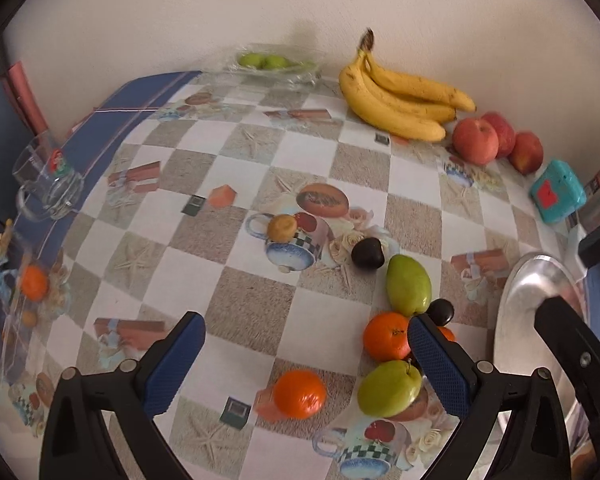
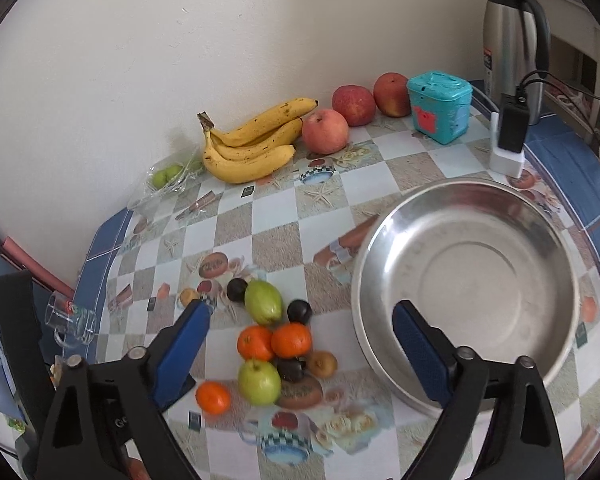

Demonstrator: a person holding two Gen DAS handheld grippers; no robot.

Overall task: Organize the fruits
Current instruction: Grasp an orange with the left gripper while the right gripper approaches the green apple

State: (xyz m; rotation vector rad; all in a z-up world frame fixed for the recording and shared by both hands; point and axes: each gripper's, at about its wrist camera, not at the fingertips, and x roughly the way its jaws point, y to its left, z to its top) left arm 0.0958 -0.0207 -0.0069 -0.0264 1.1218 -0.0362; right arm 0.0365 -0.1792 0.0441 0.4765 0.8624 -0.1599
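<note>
both claws gape wide, holding nothing: left gripper [image 1: 306,344] over a lone orange [image 1: 299,394], right gripper [image 2: 302,332] above the fruit cluster [image 2: 278,340] just left of the steel bowl [image 2: 466,292]; bananas [image 2: 252,144] by the wall

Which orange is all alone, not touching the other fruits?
The orange nearest the camera, lying by itself left of the green apple. The other two oranges sit pressed together inside the pile.

L hand-held gripper [image 1: 304,356] open above orange [image 1: 299,394]; green apple [image 1: 389,388] beside R finger.
</note>
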